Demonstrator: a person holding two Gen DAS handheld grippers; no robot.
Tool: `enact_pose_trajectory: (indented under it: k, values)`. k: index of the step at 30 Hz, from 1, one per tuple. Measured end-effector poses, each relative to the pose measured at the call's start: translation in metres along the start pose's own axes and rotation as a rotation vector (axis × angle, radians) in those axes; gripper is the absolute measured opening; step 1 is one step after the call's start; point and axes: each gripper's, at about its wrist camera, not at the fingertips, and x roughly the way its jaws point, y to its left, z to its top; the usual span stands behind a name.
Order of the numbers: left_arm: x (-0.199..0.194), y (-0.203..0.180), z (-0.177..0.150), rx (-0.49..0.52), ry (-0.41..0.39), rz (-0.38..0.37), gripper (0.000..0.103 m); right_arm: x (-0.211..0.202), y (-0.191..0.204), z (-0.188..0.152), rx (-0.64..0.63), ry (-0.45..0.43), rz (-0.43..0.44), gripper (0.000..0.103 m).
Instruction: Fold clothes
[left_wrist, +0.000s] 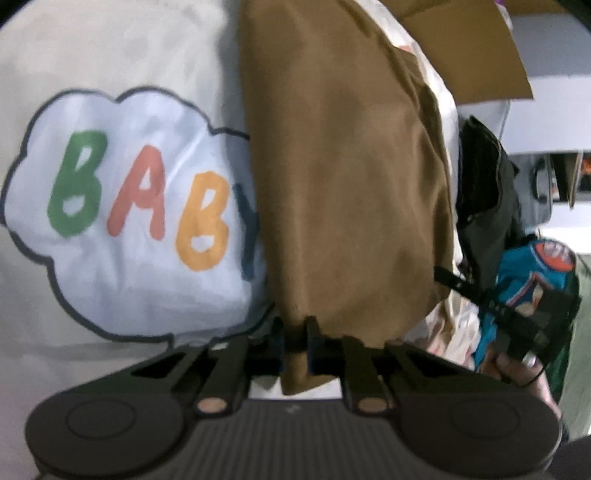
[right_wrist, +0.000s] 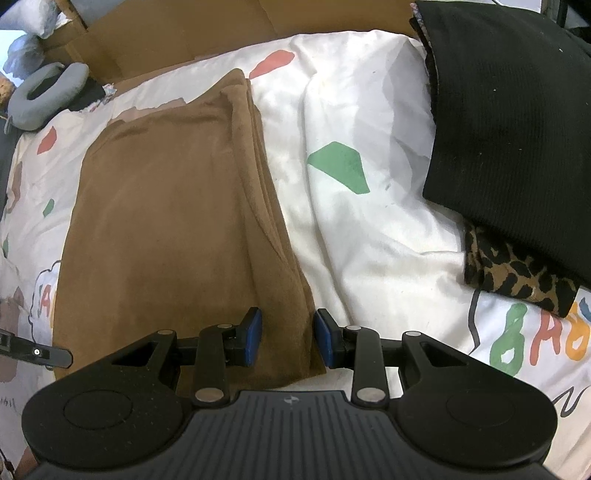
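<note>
A brown garment (right_wrist: 166, 221) lies folded lengthwise on a white printed bedsheet (right_wrist: 369, 240). My right gripper (right_wrist: 288, 339) is open, its blue pads on either side of the garment's near right folded edge. In the left wrist view, my left gripper (left_wrist: 295, 343) is shut on the near edge of the brown garment (left_wrist: 347, 177), which stretches away from it over the sheet's "BABY" cloud print (left_wrist: 140, 199). The right gripper and the hand that holds it (left_wrist: 524, 332) show at the right of that view.
A folded black garment (right_wrist: 509, 122) lies on a leopard-print one (right_wrist: 517, 273) at the right of the bed. A grey neck pillow (right_wrist: 48, 92) and cardboard (right_wrist: 221, 33) lie at the far side. A teal garment (left_wrist: 532, 280) shows in the left wrist view.
</note>
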Motion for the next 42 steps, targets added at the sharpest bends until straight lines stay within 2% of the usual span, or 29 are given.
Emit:
enact_pose_trajectory:
  k: [3, 7, 11, 13, 15, 16, 19, 25, 39, 40, 42]
  values:
    - [-0.002, -0.002, 0.000, 0.004, 0.004, -0.002, 0.010, -0.002, -0.002, 0.002, 0.006, 0.003, 0.006, 0.038]
    - [0.005, 0.004, 0.000, -0.039, 0.022, -0.035, 0.025, -0.004, -0.005, 0.003, 0.011, -0.002, 0.007, 0.039]
    - [0.012, 0.009, -0.004, -0.061, 0.035, -0.065, 0.030, -0.002, -0.011, 0.002, 0.020, 0.000, 0.016, 0.041]
    - [0.015, 0.012, -0.005, -0.079, 0.042, -0.080, 0.030, -0.002, -0.011, 0.002, 0.018, 0.001, 0.017, 0.042]
    - [0.017, 0.014, -0.006, -0.085, 0.052, -0.092, 0.023, -0.001, -0.012, 0.001, 0.016, 0.003, 0.018, 0.044]
    - [0.017, 0.013, -0.008, -0.068, 0.053, -0.087, 0.015, 0.000, -0.013, 0.001, 0.016, 0.004, 0.019, 0.044]
    - [0.013, 0.009, -0.008, -0.039, 0.055, -0.077, 0.011, 0.003, -0.014, 0.002, 0.038, 0.006, 0.032, 0.045]
    - [0.007, 0.009, -0.011, -0.015, 0.056, -0.050, 0.011, -0.001, -0.008, 0.007, 0.022, -0.021, 0.057, 0.045]
    - [0.000, 0.011, -0.007, -0.003, 0.065, -0.037, 0.011, 0.022, -0.020, 0.012, 0.062, 0.038, 0.138, 0.045]
    - [0.000, 0.011, -0.007, -0.002, 0.065, -0.038, 0.011, 0.023, -0.020, 0.013, 0.057, 0.039, 0.142, 0.044]
    - [-0.001, 0.009, -0.008, 0.002, 0.065, -0.042, 0.010, 0.022, -0.020, 0.015, 0.064, 0.050, 0.170, 0.020]
